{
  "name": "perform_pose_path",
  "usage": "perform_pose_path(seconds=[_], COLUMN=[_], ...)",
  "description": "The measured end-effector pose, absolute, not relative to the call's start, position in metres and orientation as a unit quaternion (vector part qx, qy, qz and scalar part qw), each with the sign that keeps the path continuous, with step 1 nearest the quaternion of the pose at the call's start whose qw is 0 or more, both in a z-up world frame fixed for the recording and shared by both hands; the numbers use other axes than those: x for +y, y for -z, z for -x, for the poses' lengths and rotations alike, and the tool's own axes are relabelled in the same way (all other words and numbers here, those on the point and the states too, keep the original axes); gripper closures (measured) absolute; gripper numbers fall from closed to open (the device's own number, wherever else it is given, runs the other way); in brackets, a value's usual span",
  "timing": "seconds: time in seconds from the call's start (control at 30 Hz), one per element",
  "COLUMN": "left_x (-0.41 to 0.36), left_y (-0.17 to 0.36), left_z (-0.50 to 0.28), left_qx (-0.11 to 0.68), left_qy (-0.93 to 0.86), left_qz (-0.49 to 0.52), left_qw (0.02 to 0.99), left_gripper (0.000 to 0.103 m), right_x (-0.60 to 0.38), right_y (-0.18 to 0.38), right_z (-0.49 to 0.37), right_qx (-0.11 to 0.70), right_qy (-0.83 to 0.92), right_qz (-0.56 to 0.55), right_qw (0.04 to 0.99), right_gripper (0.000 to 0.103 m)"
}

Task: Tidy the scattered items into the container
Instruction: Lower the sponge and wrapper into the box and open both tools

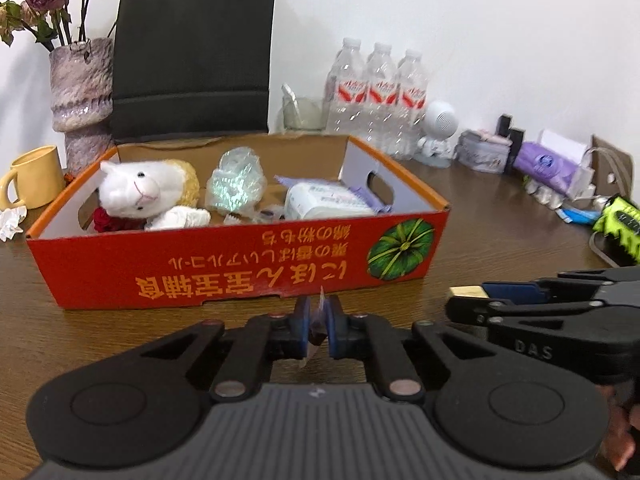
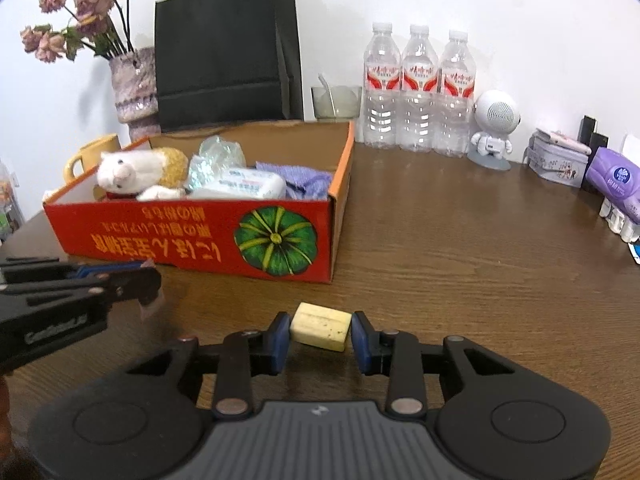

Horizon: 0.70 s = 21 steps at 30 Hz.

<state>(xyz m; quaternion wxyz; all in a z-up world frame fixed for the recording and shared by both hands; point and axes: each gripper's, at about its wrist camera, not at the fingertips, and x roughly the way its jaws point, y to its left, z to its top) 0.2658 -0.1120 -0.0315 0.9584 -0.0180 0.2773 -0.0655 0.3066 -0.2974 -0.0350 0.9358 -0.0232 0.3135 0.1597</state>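
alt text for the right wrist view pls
The right gripper holds a pale yellow block in its jaws above a wooden table. Beyond sits an open red cardboard box holding a plush toy; the left gripper reaches in from the left.

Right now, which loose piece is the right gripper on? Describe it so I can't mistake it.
Find the red cardboard box with the green pumpkin print on the wooden table. In front of its pumpkin corner, the right gripper pinches a pale yellow block. Nothing else nearby is small, blocky and cream-coloured.
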Motion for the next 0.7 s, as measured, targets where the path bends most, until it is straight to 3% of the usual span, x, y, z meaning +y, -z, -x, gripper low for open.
perform_pose_path(seconds=[0.37, 0.7], left_x=[-0.08, -0.031], left_y=[-0.021, -0.04], left_z=[-0.243, -0.293], left_qx=[0.19, 0.16], left_qy=[0.096, 0.081], left_qz=[0.023, 0.041], left_qw=[0.977, 0.983], left_gripper=[0.095, 0.095], right_x=[-0.275, -0.214], right_y=[-0.014, -0.036], right_z=[-0.292, -0.352], right_qx=[0.241, 0.22], right_qy=[-0.19, -0.204], right_qz=[-0.002, -0.003], right_qw=[0.952, 0.954], right_gripper=[0.071, 0.071])
